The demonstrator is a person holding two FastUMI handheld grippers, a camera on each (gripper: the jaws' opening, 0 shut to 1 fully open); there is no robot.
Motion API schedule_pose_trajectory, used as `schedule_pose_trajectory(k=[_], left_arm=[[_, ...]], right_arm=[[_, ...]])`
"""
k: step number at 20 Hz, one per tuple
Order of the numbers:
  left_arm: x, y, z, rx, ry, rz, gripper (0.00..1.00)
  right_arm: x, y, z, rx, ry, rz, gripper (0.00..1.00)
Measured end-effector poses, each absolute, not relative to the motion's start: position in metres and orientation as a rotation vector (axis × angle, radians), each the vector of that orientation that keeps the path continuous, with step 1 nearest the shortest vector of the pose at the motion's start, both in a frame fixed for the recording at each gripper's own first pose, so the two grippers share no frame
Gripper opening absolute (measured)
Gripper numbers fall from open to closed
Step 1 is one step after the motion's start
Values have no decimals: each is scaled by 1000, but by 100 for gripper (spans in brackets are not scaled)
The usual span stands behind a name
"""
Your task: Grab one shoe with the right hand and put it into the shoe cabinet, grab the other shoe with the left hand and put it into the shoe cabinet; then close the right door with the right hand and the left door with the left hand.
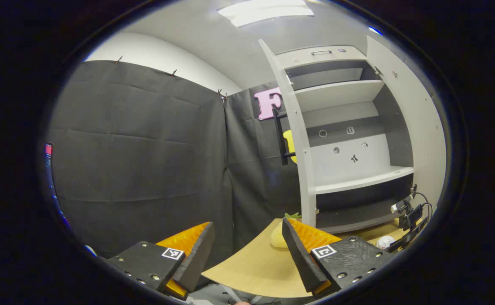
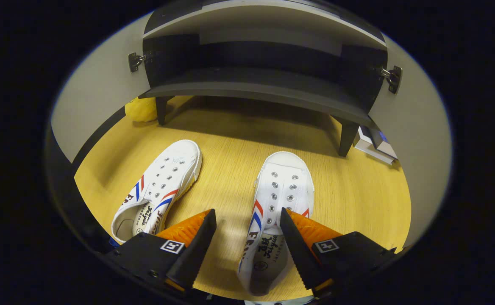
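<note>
My right gripper: fingers apart, ridged pads straddling a canvas shoe.
Other shoe: left, on woodgrain table.
My left gripper: apart, empty.

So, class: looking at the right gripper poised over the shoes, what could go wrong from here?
1. The right gripper hangs open with one side of the nearer shoe between its jaws; gripping that thin canvas edge could let the shoe tilt or slip.
2. The other shoe lies close by and might get nudged.
3. The cabinet's bottom shelf opening looks low, so a lifted shoe could catch its front edge.
</note>
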State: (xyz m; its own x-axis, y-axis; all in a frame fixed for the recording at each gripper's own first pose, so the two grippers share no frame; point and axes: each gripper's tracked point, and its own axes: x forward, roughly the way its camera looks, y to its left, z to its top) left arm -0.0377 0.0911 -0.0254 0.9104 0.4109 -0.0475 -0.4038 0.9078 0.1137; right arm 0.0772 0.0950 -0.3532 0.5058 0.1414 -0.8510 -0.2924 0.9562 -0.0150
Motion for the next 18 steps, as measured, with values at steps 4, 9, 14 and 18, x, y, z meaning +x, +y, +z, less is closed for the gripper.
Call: schedule_pose_trajectory(k=[4,9,14,18], left_arm=[[-35,92,-26,99,72,424,94],[-34,90,-26,92,68,423,94],[-32,86,-26,82,63,411,94],[-30,81,-20,82,47,399,94]], right_arm=[[80,96,-364,-186,1053,266,89],[89,78,-368,-226,1077,172,39],[93,80,-368,-178,1071,194,4],[87,79,-358,-118,1023,184,1]])
